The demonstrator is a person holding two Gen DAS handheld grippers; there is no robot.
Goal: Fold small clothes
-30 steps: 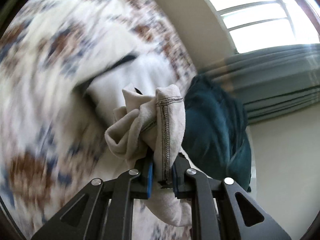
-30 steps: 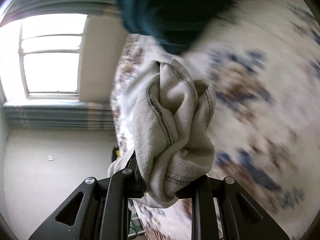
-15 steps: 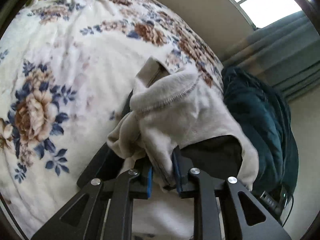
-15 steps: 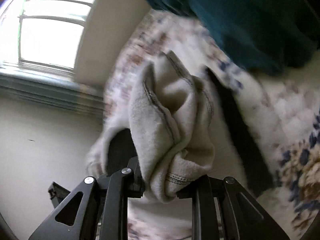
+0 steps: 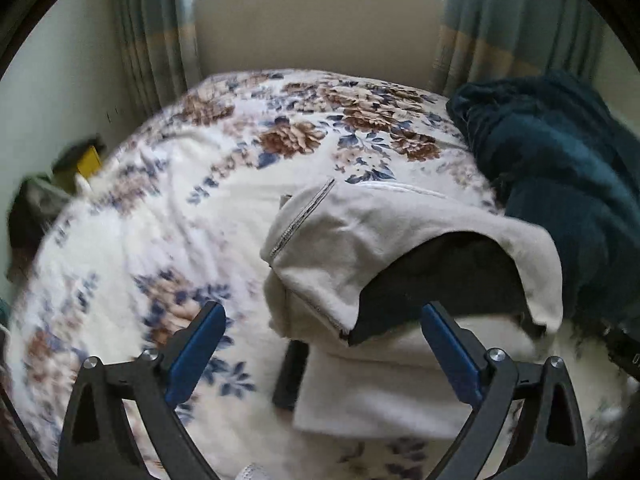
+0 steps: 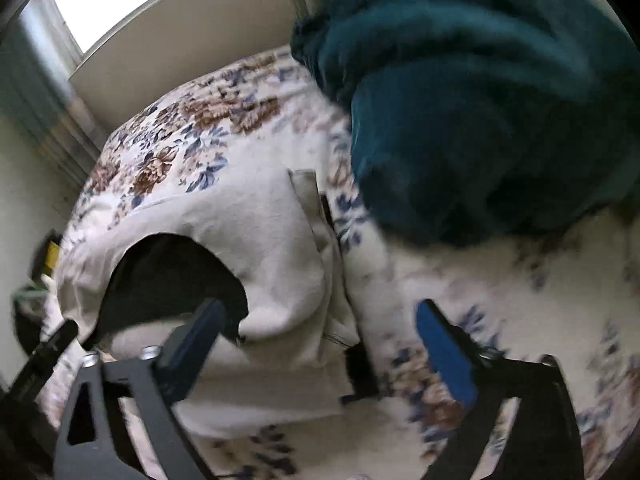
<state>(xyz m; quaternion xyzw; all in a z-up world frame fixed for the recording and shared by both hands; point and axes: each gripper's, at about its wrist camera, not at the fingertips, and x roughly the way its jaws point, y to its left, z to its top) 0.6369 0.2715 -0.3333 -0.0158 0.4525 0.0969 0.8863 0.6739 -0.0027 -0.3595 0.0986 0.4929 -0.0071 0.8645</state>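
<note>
Dropped from both opening hand-held grippers [image 5: 322, 350] [image 6: 318, 348], the beige garment [image 5: 360, 248] now lies free between their jaws.

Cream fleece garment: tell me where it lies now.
In the left wrist view the cream fleece garment lies on the floral blanket, right of centre, beside the dark teal blanket.

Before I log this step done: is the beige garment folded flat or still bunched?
Partly folded: the beige garment lies on the floral blanket, one layer doubled over, its edge arched up over a dark gap, not flat.
</note>
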